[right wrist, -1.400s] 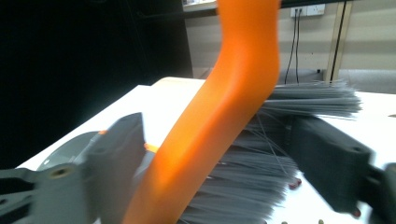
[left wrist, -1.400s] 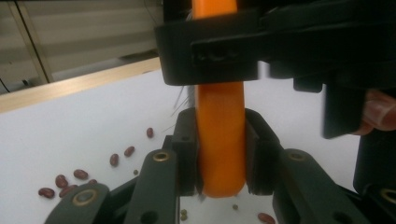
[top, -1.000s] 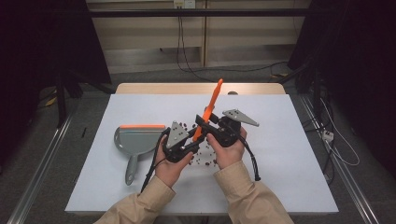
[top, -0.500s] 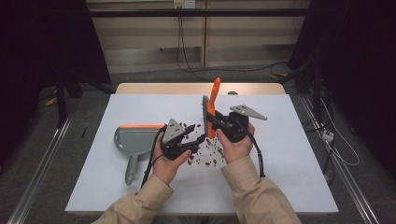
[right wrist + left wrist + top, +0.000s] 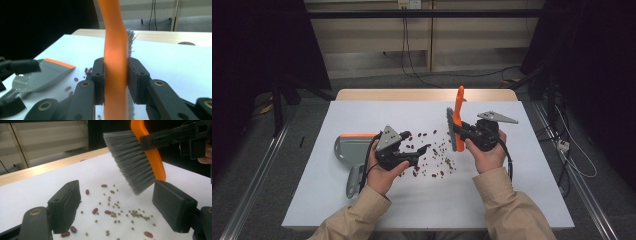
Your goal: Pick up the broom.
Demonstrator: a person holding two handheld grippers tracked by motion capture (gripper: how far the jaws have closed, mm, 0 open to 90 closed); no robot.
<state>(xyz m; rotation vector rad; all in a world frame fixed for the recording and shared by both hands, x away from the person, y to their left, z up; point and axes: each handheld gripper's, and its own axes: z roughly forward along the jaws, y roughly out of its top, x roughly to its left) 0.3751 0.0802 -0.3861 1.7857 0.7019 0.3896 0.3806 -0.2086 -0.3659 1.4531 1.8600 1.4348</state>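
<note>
Grey dustpan [image 5: 349,147] without beans [image 5: 434,155], right tongs [image 5: 460,131] clamping brush [image 5: 457,120], left tongs [image 5: 424,150] opening, nothing between.

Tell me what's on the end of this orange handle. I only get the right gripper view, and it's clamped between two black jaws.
Observer: It is a hand brush. The left gripper view shows its wide row of grey bristles, held clear above the table.
Operator: What would it sweep?
Observer: Besides the red beans, many small green ones lie scattered on the white top under the bristles.
Operator: And the person's other hand?
Observer: The left gripper points at the spill. Its jaws have just been opening and stand apart with nothing between them. In the high view, the grey dustpan lies flat just to its left.
</note>
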